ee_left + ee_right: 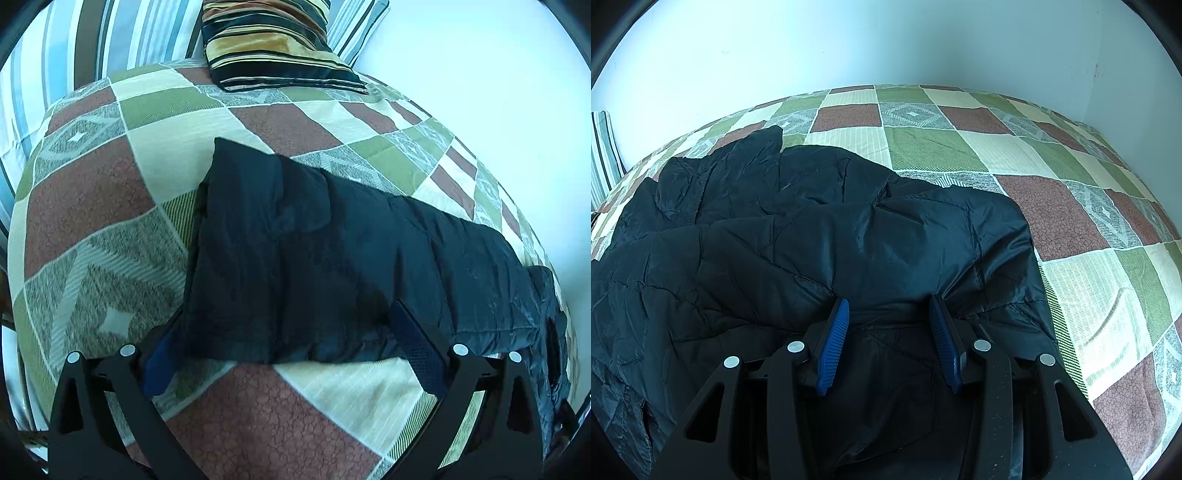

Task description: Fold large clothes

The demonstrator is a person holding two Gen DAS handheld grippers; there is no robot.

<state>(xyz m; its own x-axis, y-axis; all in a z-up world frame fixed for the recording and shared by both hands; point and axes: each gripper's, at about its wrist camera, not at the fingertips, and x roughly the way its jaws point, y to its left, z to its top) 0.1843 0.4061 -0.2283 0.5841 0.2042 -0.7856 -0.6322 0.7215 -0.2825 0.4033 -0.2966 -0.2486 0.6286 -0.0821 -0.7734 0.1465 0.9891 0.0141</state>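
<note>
Left wrist view: your left claw (pixel 291 332) stands spread wide at the bottom of the frame, its blue pads flanking the near hem of the dark quilted jacket (pixel 332 266), which lies flattened across the centre and right of the patchwork bedspread (pixel 110 206); the left pad sits partly under or behind the jacket's lower left corner, and whether it touches cloth cannot be told. A striped cushion (pixel 273 44) rests at the top centre, well apart from the jacket. If you close here on the edge alone, you may catch only the top layer, or pinch the bedspread with it, and the fold would drag the cover up. Right wrist view: your right claw (pixel 890 317) is half spread at the lower centre, with a puffed ridge of the jacket (pixel 812 240) bunched between its blue pads (pixel 833 343); the pads bear against the bulge on both sides, so it reads as a loose pinch. The slick, padded shell could slip out when you lift, leaving this end behind and skewing the fold. The jacket fills the left and centre here, rumpled toward the upper left, so trapped air and creases may spring any fold open.
</note>
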